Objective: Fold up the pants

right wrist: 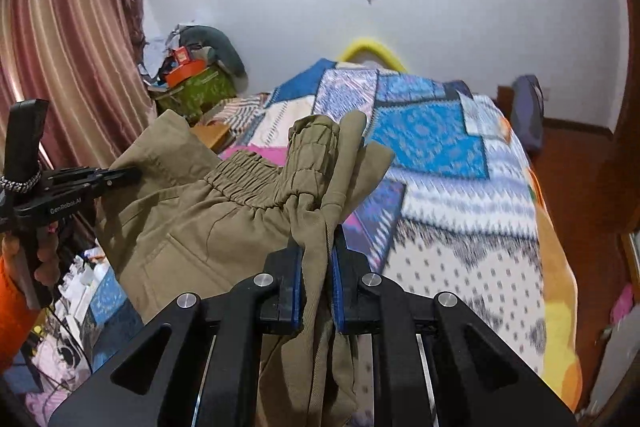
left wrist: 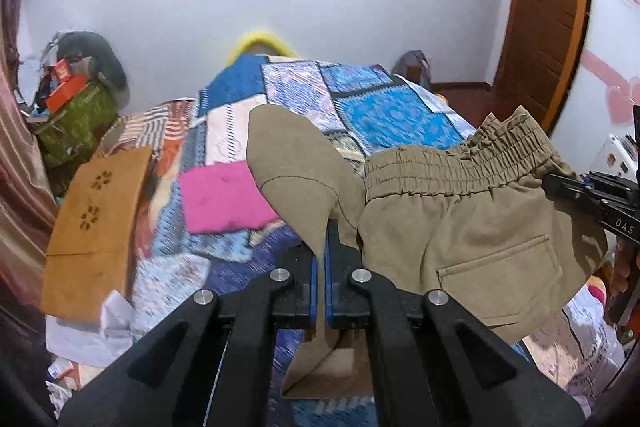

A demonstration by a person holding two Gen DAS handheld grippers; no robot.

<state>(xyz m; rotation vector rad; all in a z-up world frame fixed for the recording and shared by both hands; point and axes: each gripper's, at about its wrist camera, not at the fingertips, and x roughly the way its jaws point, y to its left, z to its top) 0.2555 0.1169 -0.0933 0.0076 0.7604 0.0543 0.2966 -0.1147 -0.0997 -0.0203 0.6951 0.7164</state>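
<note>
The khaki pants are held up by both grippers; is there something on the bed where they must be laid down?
Yes. A folded pink cloth lies on the patchwork bedspread, just beyond the khaki pants. A tan garment lies further left.

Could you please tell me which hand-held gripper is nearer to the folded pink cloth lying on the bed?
Left. The left hand-held gripper sits just beside the pink cloth, clamping the khaki pants. The right hand-held gripper holds them farther off, across the waistband.
</note>
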